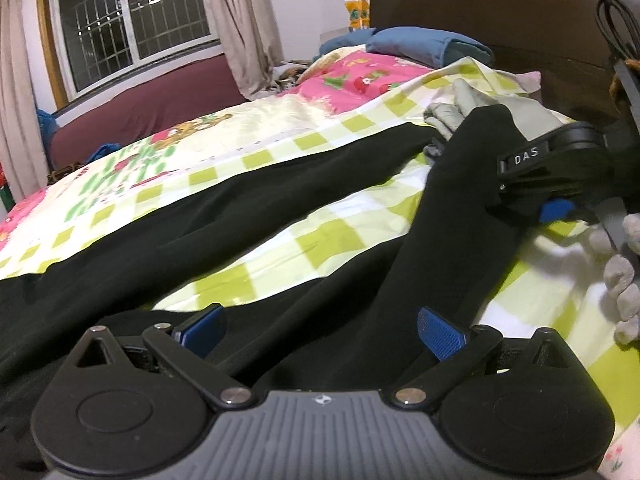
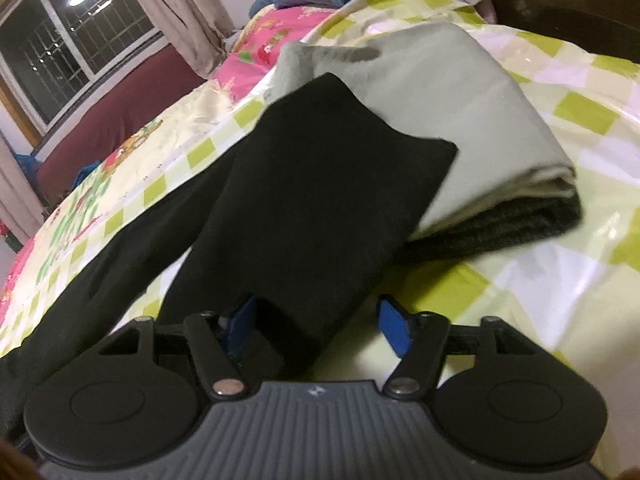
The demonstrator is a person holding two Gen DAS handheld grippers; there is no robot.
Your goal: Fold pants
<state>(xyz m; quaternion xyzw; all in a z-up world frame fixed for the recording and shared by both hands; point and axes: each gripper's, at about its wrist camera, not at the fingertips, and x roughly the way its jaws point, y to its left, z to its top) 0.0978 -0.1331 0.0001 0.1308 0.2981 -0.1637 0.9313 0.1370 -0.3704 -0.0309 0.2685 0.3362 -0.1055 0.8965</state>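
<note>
Black pants lie spread on the bed, legs running toward the headboard. My left gripper is open, low over the waist end, blue pads wide apart with black cloth between them. My right gripper is open at a leg end, which lies between its blue pads and rests partly on folded clothes. In the left wrist view the right gripper sits at the far right on that leg.
The bed has a green-checked sheet and pink cartoon cover. A folded grey-green garment over a dark one lies by the leg end. Blue pillows, dark headboard, window, maroon sofa beyond.
</note>
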